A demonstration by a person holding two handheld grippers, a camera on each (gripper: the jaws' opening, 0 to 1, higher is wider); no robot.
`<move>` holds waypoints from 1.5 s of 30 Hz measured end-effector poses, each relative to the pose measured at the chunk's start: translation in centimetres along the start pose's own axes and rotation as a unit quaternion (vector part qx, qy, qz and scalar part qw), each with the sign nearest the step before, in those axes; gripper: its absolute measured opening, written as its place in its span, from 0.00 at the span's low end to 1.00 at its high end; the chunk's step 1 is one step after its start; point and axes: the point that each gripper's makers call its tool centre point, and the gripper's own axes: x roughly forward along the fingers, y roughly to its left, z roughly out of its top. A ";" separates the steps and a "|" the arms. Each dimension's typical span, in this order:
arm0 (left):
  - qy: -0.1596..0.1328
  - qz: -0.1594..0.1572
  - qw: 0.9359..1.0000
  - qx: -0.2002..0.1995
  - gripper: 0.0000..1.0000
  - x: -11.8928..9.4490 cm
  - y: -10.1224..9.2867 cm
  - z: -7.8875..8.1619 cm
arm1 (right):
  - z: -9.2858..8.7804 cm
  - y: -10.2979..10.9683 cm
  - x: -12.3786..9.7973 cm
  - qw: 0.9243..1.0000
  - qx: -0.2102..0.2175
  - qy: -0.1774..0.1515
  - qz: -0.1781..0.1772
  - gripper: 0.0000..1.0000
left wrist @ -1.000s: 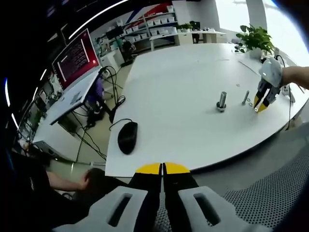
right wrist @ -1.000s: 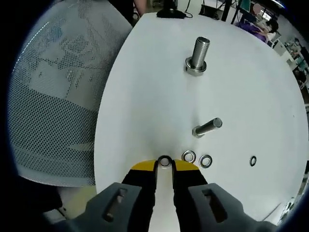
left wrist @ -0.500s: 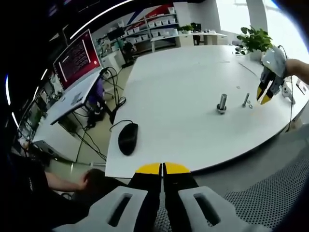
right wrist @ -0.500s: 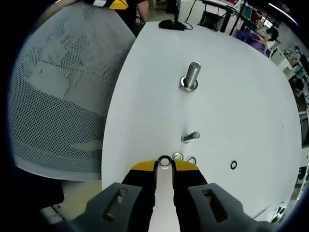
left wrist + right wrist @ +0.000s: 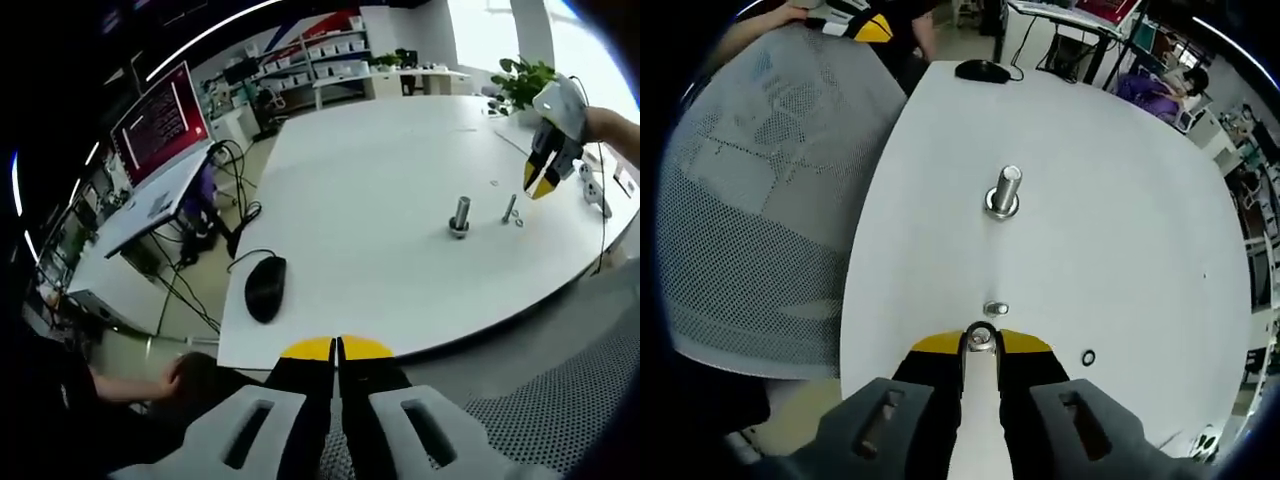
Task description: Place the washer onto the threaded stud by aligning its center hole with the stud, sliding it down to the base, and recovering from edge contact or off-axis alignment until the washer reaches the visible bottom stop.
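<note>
Right gripper holds a washer pinched between its tips, above the table, well short of the upright threaded stud. Left gripper is closed (nothing held).

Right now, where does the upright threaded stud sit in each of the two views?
Left gripper view: the threaded stud stands right of centre on the white table, below the right gripper.
Right gripper view: upper centre, beyond the held washer.
Shared landmark: the black mouse at the table edge.
</note>
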 end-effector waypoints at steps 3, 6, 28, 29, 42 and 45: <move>0.000 0.002 1.000 0.011 0.00 0.0 0.1 0.0 | 0.3 -0.4 0.1 1.000 -0.003 0.000 -0.001 0.13; -0.004 0.002 1.000 0.009 0.00 0.0 0.1 0.1 | 0.5 -0.7 0.5 1.000 -0.006 -0.001 -0.001 0.13; -0.003 0.000 1.000 0.001 0.00 0.1 0.1 0.1 | 0.8 -1.4 2.0 1.000 -0.026 0.014 -0.001 0.13; -0.003 0.000 1.000 0.001 0.00 0.1 0.1 0.1 | 0.9 -1.4 2.1 1.000 -0.026 0.015 0.001 0.13; -0.001 0.001 1.000 -0.001 0.00 0.1 0.2 0.0 | 0.6 -0.8 3.3 0.999 -0.038 0.032 0.004 0.13; -0.012 -0.001 1.000 -0.010 0.00 0.1 0.2 0.4 | 0.3 -0.9 3.9 0.999 -0.039 0.037 0.004 0.13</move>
